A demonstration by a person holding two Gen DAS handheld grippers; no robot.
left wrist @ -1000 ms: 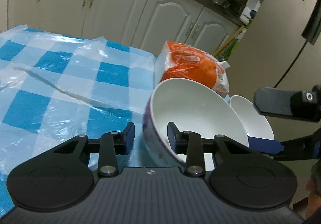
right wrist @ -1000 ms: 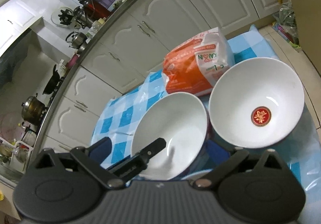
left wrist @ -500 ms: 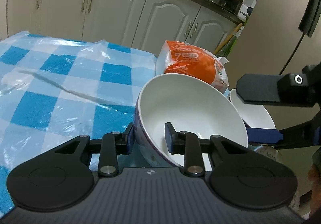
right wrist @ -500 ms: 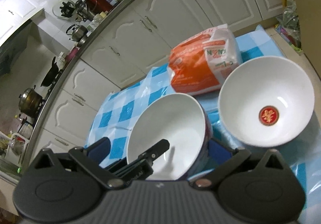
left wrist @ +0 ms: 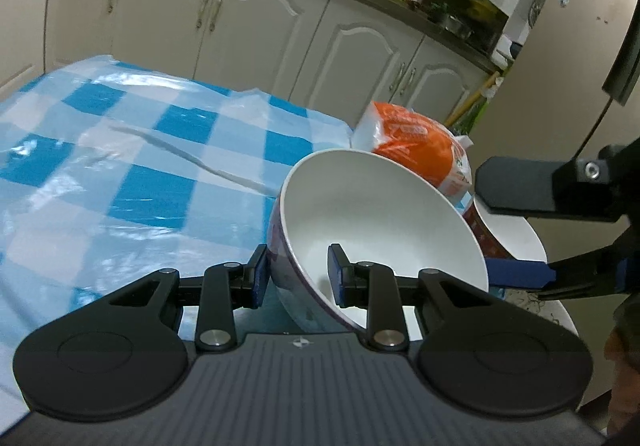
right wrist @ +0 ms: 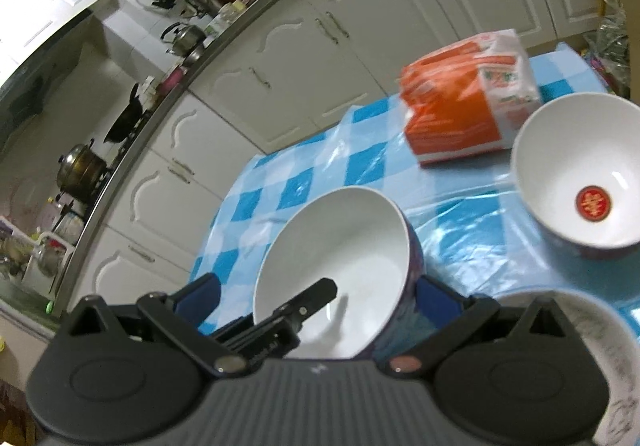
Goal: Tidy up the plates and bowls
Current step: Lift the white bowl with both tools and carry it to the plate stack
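Your left gripper (left wrist: 296, 277) is matte black, with a ribbed grey housing, two round discs at seven and five o'clock, silver pivot screws and blue finger pads (left wrist: 259, 276). Your right gripper (right wrist: 316, 300) matches, its blue pads (right wrist: 430, 298) included.

Little here can be read from where I look. The bowl (right wrist: 576, 174) to my right carries a round red seal (right wrist: 593, 204) with a gold character on its floor, too blurred for me to make out. The orange pack (right wrist: 468, 102) bears green and white print, also too blurred to read.
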